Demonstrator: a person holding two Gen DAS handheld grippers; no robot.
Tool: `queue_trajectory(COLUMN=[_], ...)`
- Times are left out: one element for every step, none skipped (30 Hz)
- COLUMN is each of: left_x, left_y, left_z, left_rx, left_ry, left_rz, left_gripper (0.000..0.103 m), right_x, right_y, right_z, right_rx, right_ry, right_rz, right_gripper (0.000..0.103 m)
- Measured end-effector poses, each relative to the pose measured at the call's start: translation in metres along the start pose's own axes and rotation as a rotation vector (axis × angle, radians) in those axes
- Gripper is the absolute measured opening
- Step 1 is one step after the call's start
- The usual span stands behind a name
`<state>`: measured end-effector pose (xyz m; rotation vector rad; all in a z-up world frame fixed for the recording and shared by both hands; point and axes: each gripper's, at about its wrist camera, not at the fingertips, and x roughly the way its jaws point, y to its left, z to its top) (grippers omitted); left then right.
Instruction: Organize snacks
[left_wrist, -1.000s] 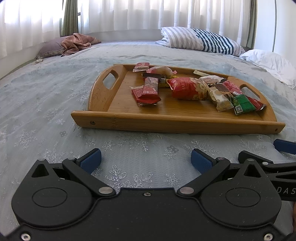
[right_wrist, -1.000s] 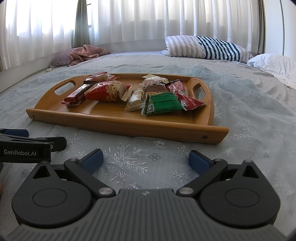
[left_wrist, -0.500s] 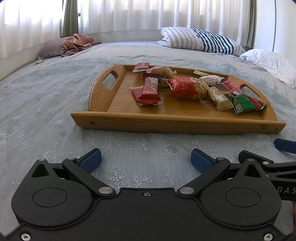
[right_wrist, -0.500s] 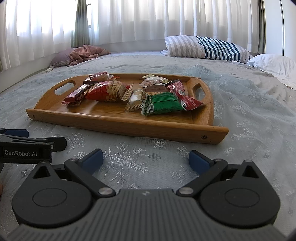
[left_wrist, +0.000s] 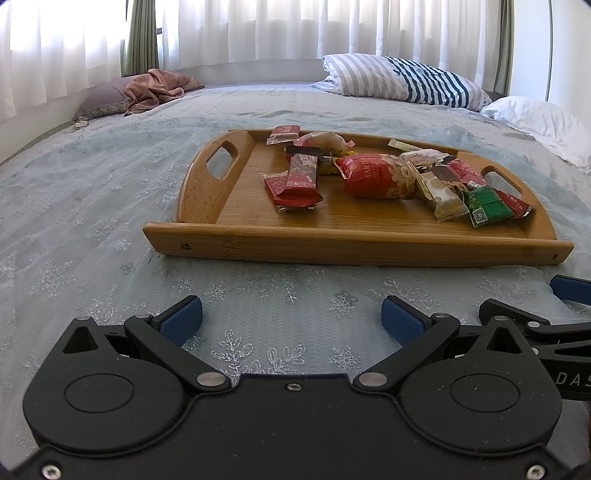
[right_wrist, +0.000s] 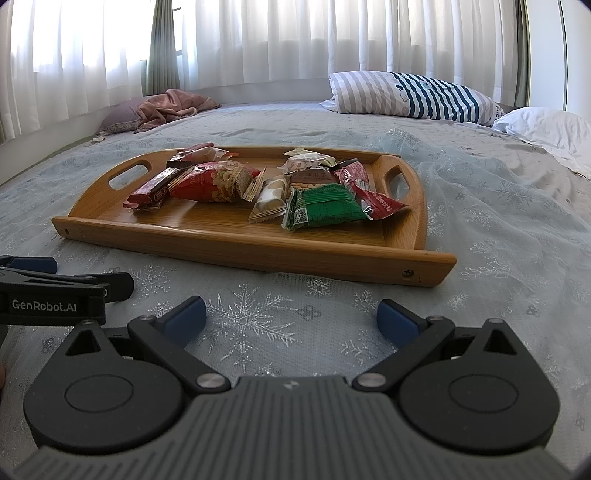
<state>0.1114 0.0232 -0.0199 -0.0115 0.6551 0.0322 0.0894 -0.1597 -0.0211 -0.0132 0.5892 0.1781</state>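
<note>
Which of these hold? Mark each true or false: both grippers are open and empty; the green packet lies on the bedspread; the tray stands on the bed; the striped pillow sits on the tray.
1. Both the left gripper and the right gripper are open and empty. True.
2. The green packet lies on the bedspread. False: it lies in the wooden tray, near its right handle.
3. The tray stands on the bed. True.
4. The striped pillow sits on the tray. False: it lies at the far end of the bed, beyond the tray.

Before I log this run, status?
Left hand-held gripper and right hand-held gripper open, empty. Snack packets piled on wooden tray. Nothing in the way.
</note>
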Motion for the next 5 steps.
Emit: queue_trajectory(left_x=[0.0001,0.0001,0.0004,0.0003,0.0002], left_y=[-0.0001,0.0000,-0.0001,-0.0002,0.0000], left_z=[0.0001,0.0000,0.0002,0.0002,-0.0001], left_rx=[0.000,-0.001,-0.002,-0.003,-0.004], left_ry=[0.000,0.001,0.001,0.001,0.000], left_rz=[0.000,-0.001,-0.001,-0.002,-0.002], left_gripper=[0.103,0.103,0.103,0.103,0.103], right_x=[0.0000,0.0000,0.0000,0.0001,0.0001], right_y=[0.0001,0.0000,0.0000,0.0001,0.0001], right_z=[0.0000,0.0000,0.0000,0.0000,-0.0001], right_rx=[0.000,0.000,0.000,0.000,0.000], right_ry=[0.000,0.000,0.000,0.000,-0.001], right_rz=[0.000,0.000,0.000,0.000,0.000], right_gripper=[0.103,0.103,0.103,0.103,0.103])
